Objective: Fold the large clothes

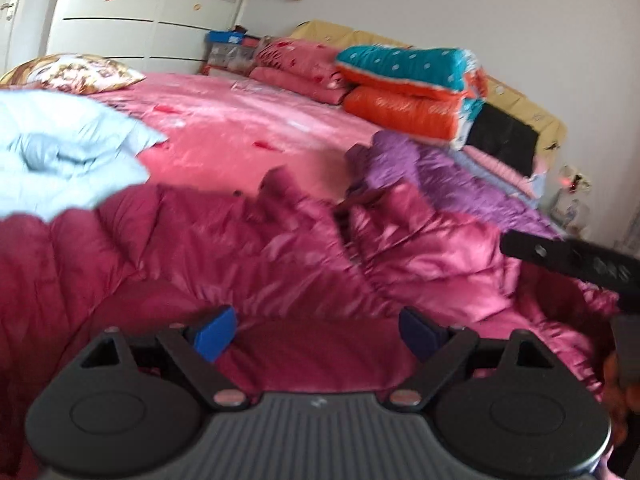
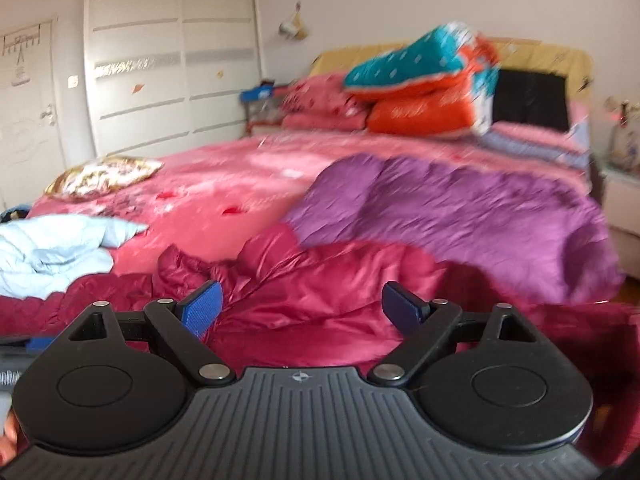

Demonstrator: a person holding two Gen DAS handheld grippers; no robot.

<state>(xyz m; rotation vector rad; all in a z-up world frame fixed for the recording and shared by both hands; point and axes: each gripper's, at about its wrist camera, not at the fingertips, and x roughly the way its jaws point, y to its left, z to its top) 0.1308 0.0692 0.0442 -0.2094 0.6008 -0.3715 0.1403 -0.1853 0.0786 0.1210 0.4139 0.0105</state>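
Observation:
A crumpled dark red padded coat [image 1: 248,264] lies across the near part of the bed, its shiny folds also filling the foreground of the right wrist view [image 2: 320,304]. My left gripper [image 1: 316,332] hovers just over the coat with its jaws wide apart, and no cloth is pinched between the blue pads [image 1: 216,330]. My right gripper [image 2: 302,308] stands open above the same coat, with nothing between its pads. One black finger of the right gripper [image 1: 572,260] reaches in from the right edge of the left wrist view.
A purple garment [image 2: 460,216] lies to the right of the coat and a light blue one [image 2: 52,252] to the left, all on a pink bedspread [image 2: 224,200]. Folded quilts [image 2: 424,88] and pillows are stacked at the headboard. A patterned cushion [image 1: 80,72] lies by the wardrobe.

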